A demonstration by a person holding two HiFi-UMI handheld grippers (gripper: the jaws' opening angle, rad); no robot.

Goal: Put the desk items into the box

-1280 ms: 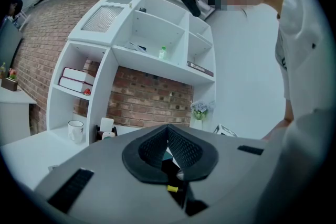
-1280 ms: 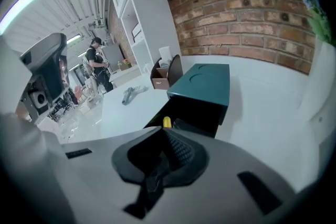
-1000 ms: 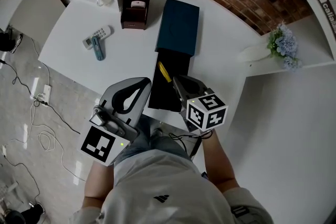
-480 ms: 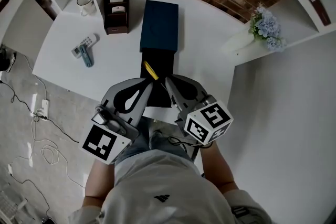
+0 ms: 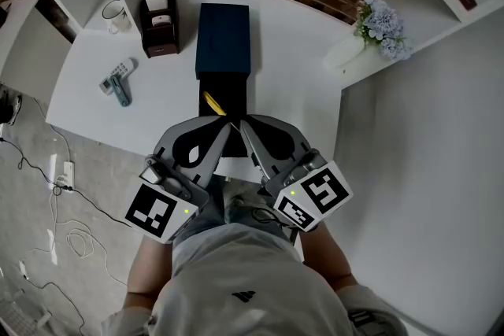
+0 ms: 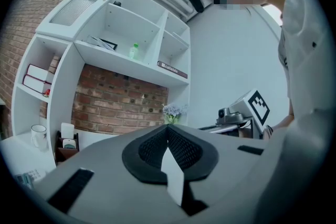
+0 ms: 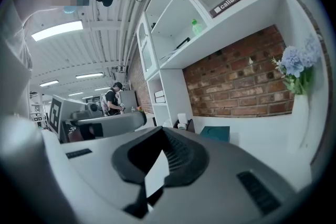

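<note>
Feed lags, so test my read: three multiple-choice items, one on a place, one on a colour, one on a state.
1. In the head view, the remote lies where from the box? A left; B right; C inside it
2. The stick in the open box is: A red; B yellow; C green
3. The right gripper has its jaws: A wide apart; B shut on the remote; C shut, empty

A, it lies well leftward; B, yellow shows against the dark inside; C, the tips meet with nothing between.
</note>
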